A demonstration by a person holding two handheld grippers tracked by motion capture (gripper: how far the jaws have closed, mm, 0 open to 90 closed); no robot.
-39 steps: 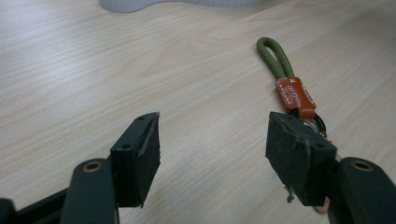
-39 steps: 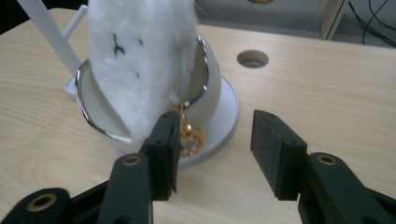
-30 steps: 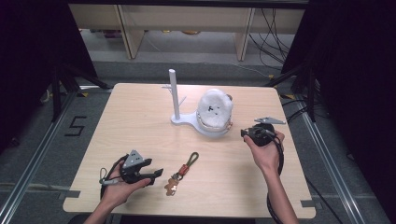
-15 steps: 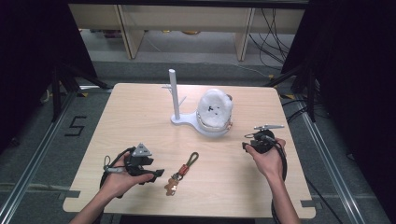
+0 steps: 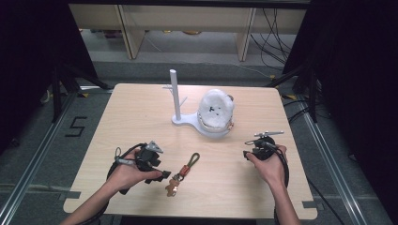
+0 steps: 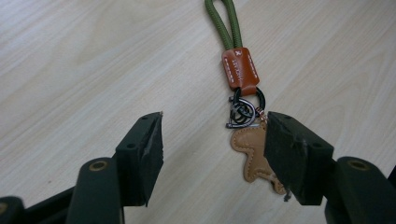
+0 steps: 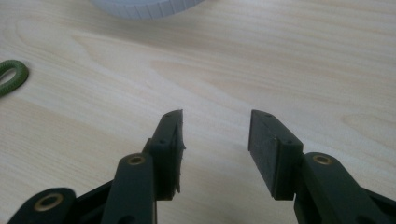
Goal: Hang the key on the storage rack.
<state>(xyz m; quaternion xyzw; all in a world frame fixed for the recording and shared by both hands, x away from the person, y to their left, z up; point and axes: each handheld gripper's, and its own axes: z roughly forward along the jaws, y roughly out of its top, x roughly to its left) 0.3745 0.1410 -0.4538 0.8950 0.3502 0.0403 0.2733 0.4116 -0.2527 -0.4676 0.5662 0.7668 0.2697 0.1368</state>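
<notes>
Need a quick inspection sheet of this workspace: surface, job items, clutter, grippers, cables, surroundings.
Surface: light wooden table, no visible damage.
Job's things: keychain with green cord loop, orange leather tab, metal rings and tan leather charm, lying flat near the front edge.
Clutter: white stand with an upright post, and a white rounded object on its base, mid-table.
Grippers: left gripper open, low over the keychain's charm end, nothing clamped; right gripper over bare wood, jaws have just been opening, nothing between them.
Cables: black cable looped at each hand; more cables on the floor behind the table.
Surroundings: grey floor with a tape mark at left, black frame, wooden furniture behind.
</notes>
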